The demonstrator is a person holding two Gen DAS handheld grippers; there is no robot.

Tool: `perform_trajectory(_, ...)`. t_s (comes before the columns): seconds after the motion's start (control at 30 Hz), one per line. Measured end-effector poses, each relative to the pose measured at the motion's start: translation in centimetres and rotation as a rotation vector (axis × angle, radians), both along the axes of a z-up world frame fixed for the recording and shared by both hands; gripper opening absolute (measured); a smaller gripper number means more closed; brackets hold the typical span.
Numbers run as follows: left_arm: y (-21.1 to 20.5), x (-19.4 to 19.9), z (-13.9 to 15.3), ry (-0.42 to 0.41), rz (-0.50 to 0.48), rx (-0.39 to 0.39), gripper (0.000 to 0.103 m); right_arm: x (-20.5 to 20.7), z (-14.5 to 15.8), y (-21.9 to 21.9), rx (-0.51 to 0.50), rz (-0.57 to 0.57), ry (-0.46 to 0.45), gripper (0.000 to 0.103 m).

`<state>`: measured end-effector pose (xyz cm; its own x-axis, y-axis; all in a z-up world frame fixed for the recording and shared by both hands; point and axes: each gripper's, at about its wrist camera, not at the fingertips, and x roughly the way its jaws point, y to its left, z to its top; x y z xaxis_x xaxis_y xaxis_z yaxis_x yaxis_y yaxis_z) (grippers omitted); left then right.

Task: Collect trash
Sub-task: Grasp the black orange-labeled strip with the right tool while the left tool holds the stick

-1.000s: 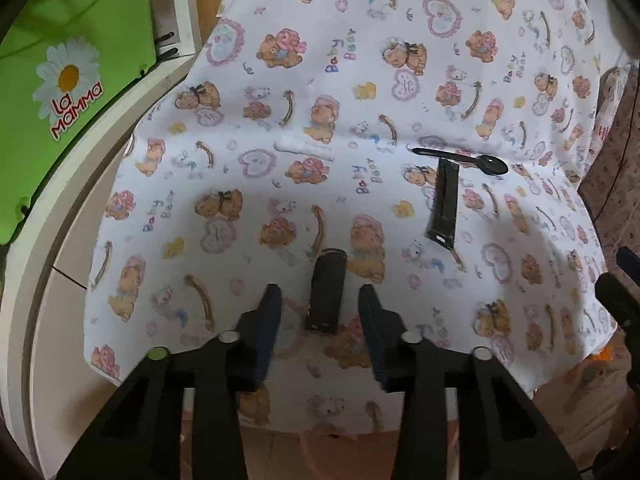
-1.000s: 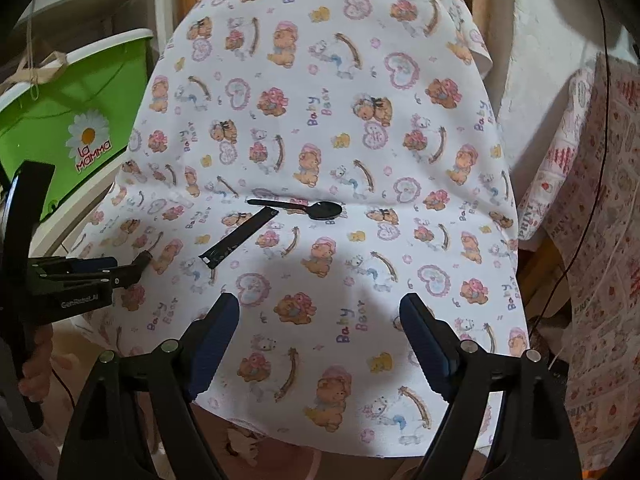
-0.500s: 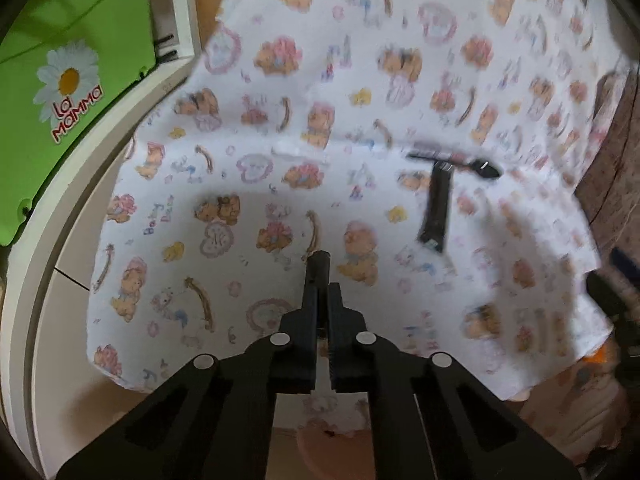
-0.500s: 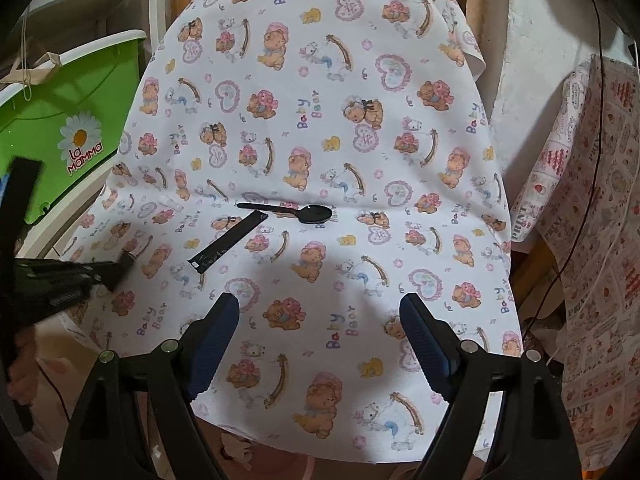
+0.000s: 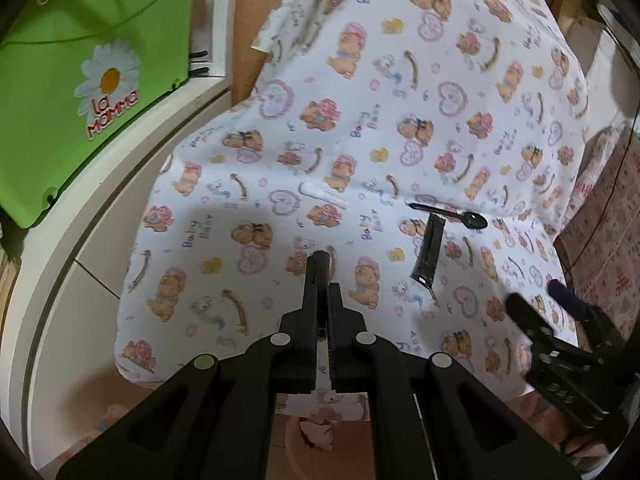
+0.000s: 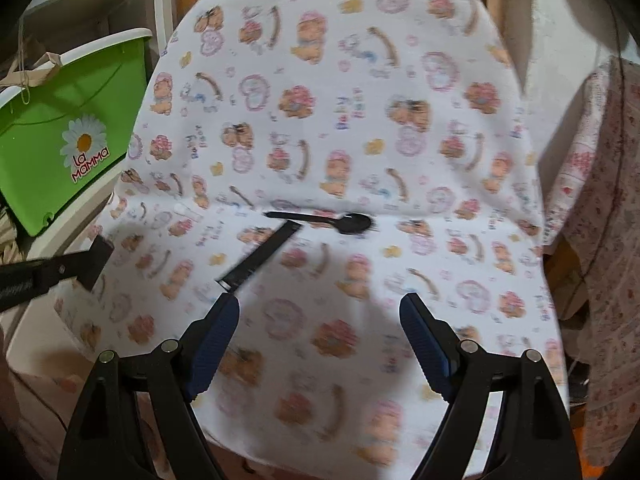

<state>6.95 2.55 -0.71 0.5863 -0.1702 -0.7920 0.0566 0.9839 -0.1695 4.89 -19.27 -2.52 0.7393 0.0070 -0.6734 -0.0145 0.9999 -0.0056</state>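
Observation:
My left gripper (image 5: pixel 323 300) is shut on a small black tube-like piece (image 5: pixel 318 270) and holds it above the bear-print cloth (image 5: pixel 440 92). On the cloth lie a black plastic spoon (image 5: pixel 452 214), a flat black strip wrapper (image 5: pixel 429 250) and a small white stick (image 5: pixel 323 195). In the right wrist view my right gripper (image 6: pixel 318 330) is open and empty, hovering over the cloth's near part, with the strip wrapper (image 6: pixel 262 254) just beyond its left finger and the spoon (image 6: pixel 324 220) farther off. The left gripper shows at that view's left edge (image 6: pixel 52 268).
A green La Mamma bin (image 5: pixel 80 80) stands on a white shelf (image 5: pixel 116 184) left of the cloth. A pinkish bowl-like container (image 5: pixel 320 436) sits below the cloth's front edge. Patterned fabric (image 6: pixel 600 200) hangs on the right.
My left gripper closed on the black piece that lay between its fingers and lifted it off the cloth. My right gripper moved forward toward the strip wrapper and spoon.

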Motion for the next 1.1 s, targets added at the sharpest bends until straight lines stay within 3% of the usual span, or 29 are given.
perform_trajectory(0.13,1.1,-0.1,0.3,-0.007,0.036,-0.01,0.004,2.2,-1.3,2.5,-0.001,-0.027,0.002,0.084)
perform_trajectory(0.23,1.6,0.2,0.0,0.001,0.061,-0.01,0.004,2.9,-2.3,4.5,-0.039,-0.108,-0.056,0.084)
perform_trajectory(0.37,1.9,0.6,-0.3,0.013,0.083,-0.014,0.004,4.4,-3.5,6.4,-0.032,-0.116,0.016,0.084)
perform_trajectory(0.47,2.4,0.7,-0.3,0.015,0.093,-0.028,0.004,4.9,-3.8,6.8,-0.014,-0.144,0.001,0.084)
perform_trajectory(0.83,1.7,0.5,-0.1,-0.002,0.067,-0.005,0.004,5.9,-5.1,7.4,-0.021,-0.095,0.065,0.032)
perform_trajectory(0.9,1.7,0.5,-0.1,-0.002,0.068,-0.004,0.004,5.6,-5.0,6.6,0.002,-0.083,0.068,0.014)
perform_trajectory(1.0,1.8,0.5,-0.1,0.0,0.074,-0.006,0.004,4.6,-3.9,5.0,0.106,0.011,0.065,0.004)
perform_trajectory(1.1,1.8,0.5,-0.1,0.0,0.072,-0.012,0.004,3.1,-2.7,4.2,0.08,0.071,0.034,0.003)
